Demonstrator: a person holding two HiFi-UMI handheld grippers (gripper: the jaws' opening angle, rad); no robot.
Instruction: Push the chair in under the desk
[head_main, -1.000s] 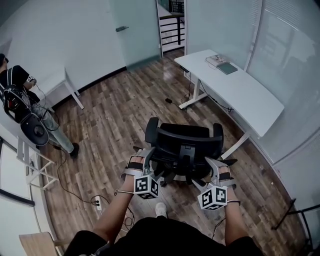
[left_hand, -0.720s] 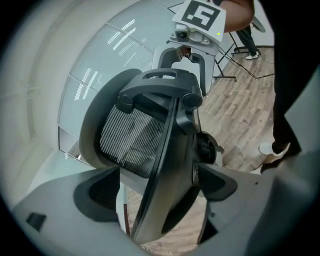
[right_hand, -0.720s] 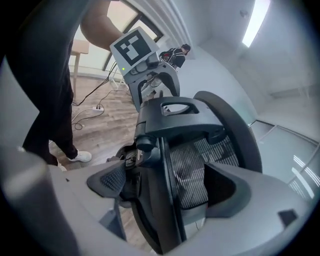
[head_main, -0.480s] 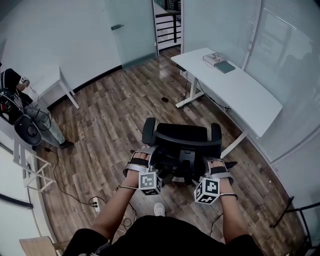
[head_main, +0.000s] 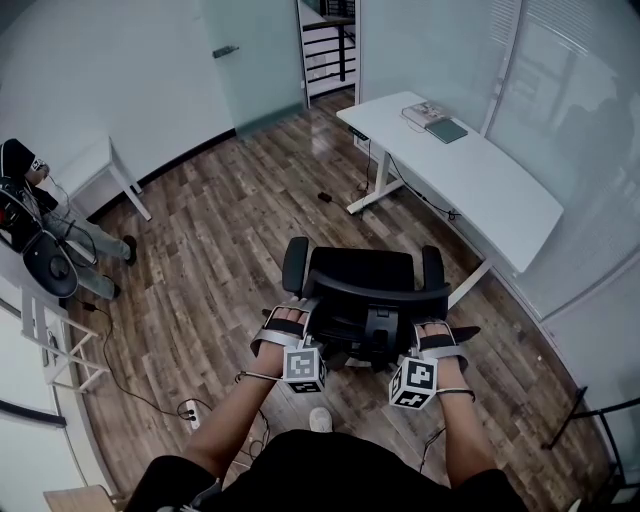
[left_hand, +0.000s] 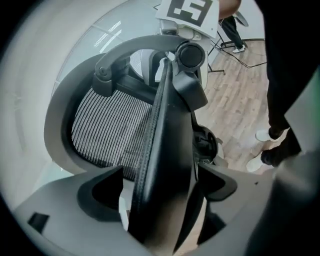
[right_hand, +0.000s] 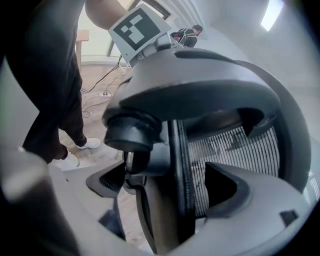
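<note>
A black mesh office chair stands on the wood floor, its seat facing the white desk at the upper right and a short way off it. My left gripper is shut on the left edge of the chair's backrest. My right gripper is shut on the backrest's right edge. In the left gripper view the frame edge fills my left gripper, and in the right gripper view it fills my right gripper. The chair's base is mostly hidden under the seat.
Books lie on the desk's far end. A glass wall runs behind the desk. A person sits at the far left by a small white table. A power strip and cable lie on the floor.
The chair and both grippers have moved a little forward toward the desk, and both grippers closed in on the backrest edges. The person at the left has shifted further left.
</note>
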